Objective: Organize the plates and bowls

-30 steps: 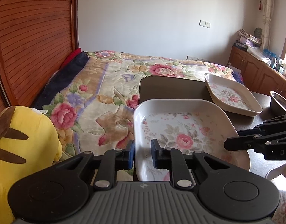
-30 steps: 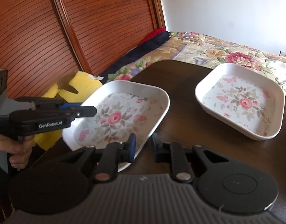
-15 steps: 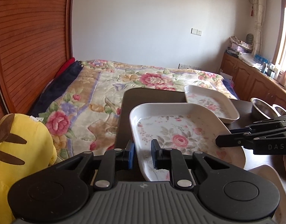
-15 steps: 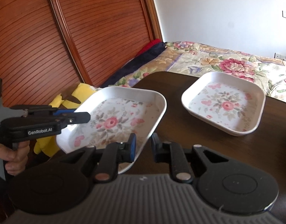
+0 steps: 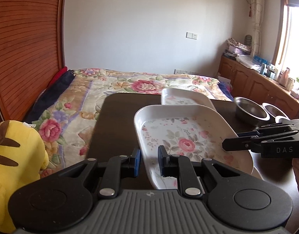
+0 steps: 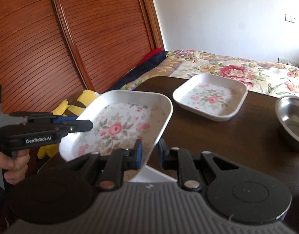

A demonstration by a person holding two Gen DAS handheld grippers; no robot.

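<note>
White floral plate (image 6: pixel 128 124), tilted, held aloft by both grippers' jaws.

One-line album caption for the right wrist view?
Two grippers lift a floral plate above the table.

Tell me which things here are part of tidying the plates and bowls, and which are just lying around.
Part of the job:
- lifted floral plate, gripped on both sides by the left hand-held gripper and the right hand-held gripper
- second floral plate on the dark table
- two steel bowls

Just lying about:
- yellow plush toy
- flowered bedspread
- clutter on the cabinets
</note>
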